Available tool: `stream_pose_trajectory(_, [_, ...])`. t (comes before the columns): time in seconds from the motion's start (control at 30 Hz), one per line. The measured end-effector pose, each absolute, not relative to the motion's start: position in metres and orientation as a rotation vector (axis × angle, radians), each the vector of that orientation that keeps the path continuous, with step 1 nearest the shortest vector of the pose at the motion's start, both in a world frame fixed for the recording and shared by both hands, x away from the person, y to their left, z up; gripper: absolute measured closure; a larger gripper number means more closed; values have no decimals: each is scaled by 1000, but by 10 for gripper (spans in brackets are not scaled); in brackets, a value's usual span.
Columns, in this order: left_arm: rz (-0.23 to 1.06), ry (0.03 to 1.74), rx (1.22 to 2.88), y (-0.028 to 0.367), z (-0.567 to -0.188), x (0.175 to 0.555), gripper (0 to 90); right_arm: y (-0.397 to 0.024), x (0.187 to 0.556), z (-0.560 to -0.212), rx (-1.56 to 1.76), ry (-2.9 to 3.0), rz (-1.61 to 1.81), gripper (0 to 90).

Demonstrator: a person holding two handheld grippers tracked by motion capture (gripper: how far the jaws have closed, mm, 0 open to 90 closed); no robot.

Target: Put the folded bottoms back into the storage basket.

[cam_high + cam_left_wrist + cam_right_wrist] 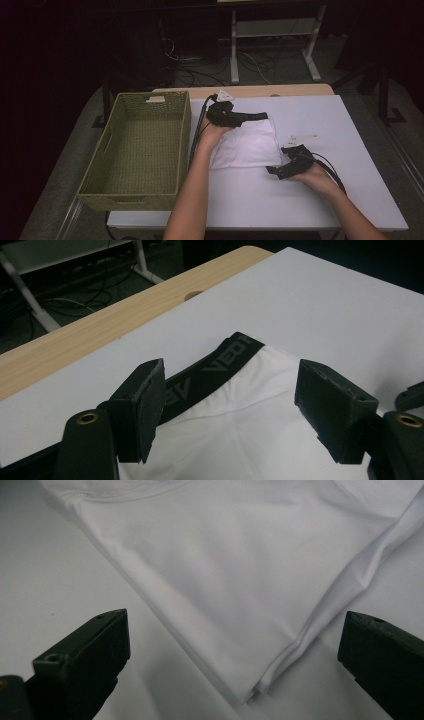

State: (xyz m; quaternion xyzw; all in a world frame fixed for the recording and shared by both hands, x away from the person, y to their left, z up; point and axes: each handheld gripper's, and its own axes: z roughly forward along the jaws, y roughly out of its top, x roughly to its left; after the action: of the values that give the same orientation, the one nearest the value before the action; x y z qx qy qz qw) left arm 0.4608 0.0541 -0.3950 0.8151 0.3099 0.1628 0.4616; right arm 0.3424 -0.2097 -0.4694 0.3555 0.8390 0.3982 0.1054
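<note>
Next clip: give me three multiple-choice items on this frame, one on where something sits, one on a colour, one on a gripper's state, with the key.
1. Where is the woven basket?
A. Left of the folded white garment
B. On top of it
C. At the table's right edge

2. What colour is the garment's waistband?
A. Red
B. Black
C. Yellow

3. How do the right gripper jaws stand?
A. Clamped on the basket
B. Shut on the waistband
C. Open, with the garment's folded corner ahead of them

Key: 1 A, the high view shows the basket at the table's left; 2 B, a black lettered band shows in the left gripper view; 3 C, its jaws stand wide apart, nothing pinched.
</note>
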Motion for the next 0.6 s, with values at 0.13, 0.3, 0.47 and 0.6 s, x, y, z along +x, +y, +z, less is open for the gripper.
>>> stream_pose_trajectory(0.13, [408, 787, 2015, 55, -399, 467, 292, -210, 342, -469, 1047, 2474, 1175, 1])
stream_pose_trajectory(0.3, [411, 809, 2037, 56, -406, 475, 291, -210, 342, -470, 1045, 2475, 1175, 1])
stream_pose_trajectory(0.47, [414, 845, 2028, 58, -411, 482, 292, -210, 343, -470, 1048, 2474, 1178, 1])
stream_pose_trajectory(0.6, [418, 877, 2048, 60, -413, 490, 291, -210, 343, -469, 1047, 2474, 1179, 1])
